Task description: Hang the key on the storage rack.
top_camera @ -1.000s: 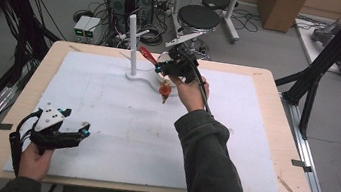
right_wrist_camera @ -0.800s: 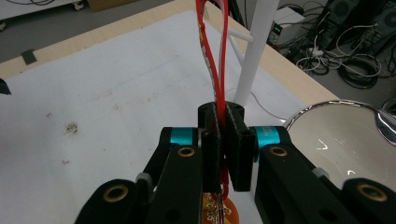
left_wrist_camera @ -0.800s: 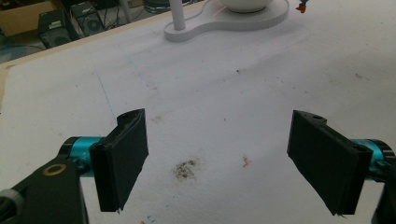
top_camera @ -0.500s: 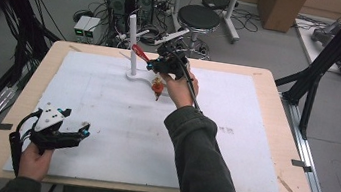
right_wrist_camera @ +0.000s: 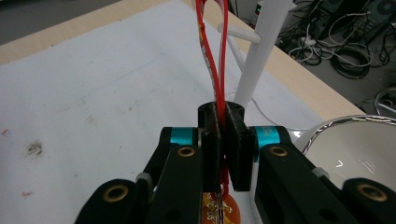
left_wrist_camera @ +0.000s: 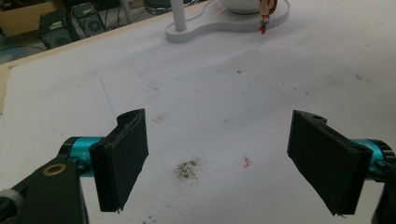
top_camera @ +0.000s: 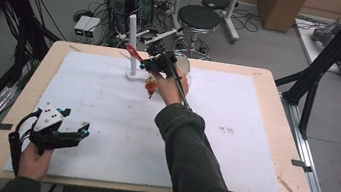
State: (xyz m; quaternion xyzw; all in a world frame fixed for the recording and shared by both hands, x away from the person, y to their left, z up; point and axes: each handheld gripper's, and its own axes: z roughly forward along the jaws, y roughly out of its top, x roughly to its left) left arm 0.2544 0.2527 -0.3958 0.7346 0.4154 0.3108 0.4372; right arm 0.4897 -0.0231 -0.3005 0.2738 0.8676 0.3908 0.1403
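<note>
High view: the right gripper [top_camera: 155,63] is held above the far part of the white mat [top_camera: 231,150], just beside a white stand [top_camera: 132,45] with a round base and short pegs; a red strap loop [top_camera: 132,50] sticks out from its jaws toward the post, and a small orange charm [top_camera: 150,87] hangs below the hand. A bowl [top_camera: 185,65] sits just behind the gripper. The left gripper [top_camera: 60,131] rests low at the near left corner of the mat, well apart from the work. Left gripper view: the jaws stand wide apart with nothing between them, above a stained patch of mat; the stand's base [left_wrist_camera: 224,23] and the dangling charm [left_wrist_camera: 266,11] appear far off. Right gripper view: the jaws are pressed together on the red strap loop [right_wrist_camera: 215,51], which rises open in front of the white post [right_wrist_camera: 259,56] and one peg [right_wrist_camera: 238,32]. The step in hand is judged to be hanging the loop on a peg. To do it well, the loop should stay open and face the peg tip, slide fully over it, and be released only once the strap bears on the peg, since the hanging charm may swing and pull it off.
</note>
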